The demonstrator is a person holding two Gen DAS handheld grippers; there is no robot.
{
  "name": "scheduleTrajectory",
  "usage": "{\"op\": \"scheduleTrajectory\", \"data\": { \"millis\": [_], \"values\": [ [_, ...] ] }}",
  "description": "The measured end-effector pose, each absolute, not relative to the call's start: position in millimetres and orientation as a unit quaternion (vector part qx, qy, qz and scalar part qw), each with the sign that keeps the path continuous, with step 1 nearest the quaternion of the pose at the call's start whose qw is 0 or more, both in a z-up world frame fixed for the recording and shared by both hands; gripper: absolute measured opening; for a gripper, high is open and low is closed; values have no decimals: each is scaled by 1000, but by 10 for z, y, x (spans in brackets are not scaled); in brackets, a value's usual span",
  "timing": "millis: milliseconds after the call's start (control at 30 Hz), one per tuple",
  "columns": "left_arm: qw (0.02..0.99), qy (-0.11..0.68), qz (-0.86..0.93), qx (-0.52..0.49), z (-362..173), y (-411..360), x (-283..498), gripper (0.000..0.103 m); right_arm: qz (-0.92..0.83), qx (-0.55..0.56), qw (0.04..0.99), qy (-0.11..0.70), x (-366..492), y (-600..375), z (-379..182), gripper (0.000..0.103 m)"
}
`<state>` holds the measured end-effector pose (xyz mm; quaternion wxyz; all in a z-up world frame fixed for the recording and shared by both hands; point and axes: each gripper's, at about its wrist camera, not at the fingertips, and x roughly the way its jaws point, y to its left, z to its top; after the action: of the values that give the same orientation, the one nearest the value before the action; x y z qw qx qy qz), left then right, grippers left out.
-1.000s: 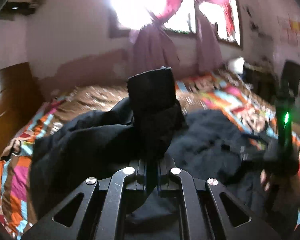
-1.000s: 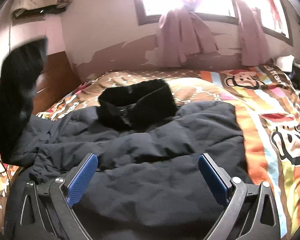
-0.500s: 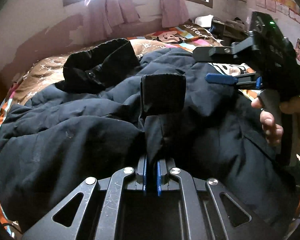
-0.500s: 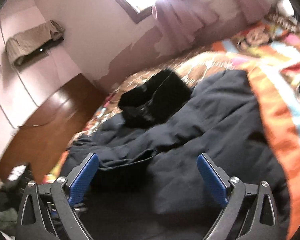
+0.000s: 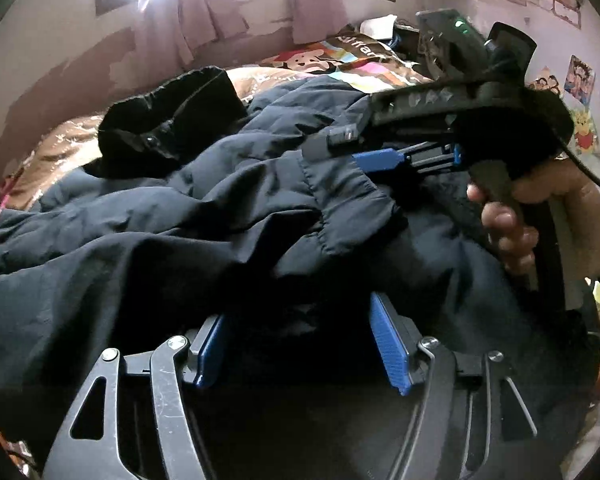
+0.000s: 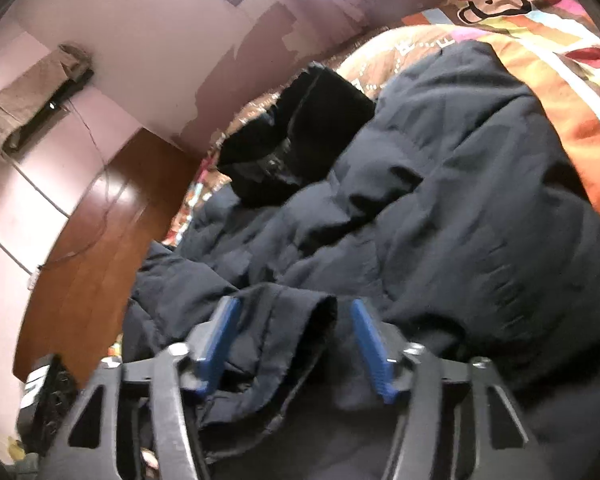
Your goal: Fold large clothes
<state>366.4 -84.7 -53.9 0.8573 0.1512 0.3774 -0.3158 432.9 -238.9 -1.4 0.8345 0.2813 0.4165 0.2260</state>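
Lettering runs across the monkey-print bedspread [image 5: 340, 54] far ahead of your left fingers, but it is too small and warped to read. Your left gripper [image 5: 300, 344] was clenched on the jacket's sleeve half a second ago; now its blue fingers [image 5: 388, 344] stand apart, released, with dark fabric bunched between them but not pinched. The navy padded jacket [image 5: 228, 208] lies spread on the bed, its black collar [image 5: 172, 120] at the far end, ahead and left of those fingers. The sleeve cuff [image 6: 300, 320] has dropped onto the jacket body and now sits between your right gripper's [image 6: 292, 340] fingers, which have narrowed since the earlier frame yet are not closed on it (a gap shows on either side). Your right hand [image 5: 540, 216] holds that gripper just ahead and right of the left one. Beyond the jacket's far right edge, open bedspread remains; the wooden headboard [image 6: 100, 248] bounds the left.
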Motion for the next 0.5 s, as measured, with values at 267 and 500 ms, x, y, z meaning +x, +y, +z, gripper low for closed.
{"op": "scheduleTrajectory", "data": {
  "millis": [267,500],
  "values": [
    [888,346,-294,77,-210,-346,3575,65,215,255,839,429,4323,-2277,-88,21],
    [932,312,-182,28,131,288,3692,76,210,224,857,415,4276,-2168,20,7]
  ]
}}
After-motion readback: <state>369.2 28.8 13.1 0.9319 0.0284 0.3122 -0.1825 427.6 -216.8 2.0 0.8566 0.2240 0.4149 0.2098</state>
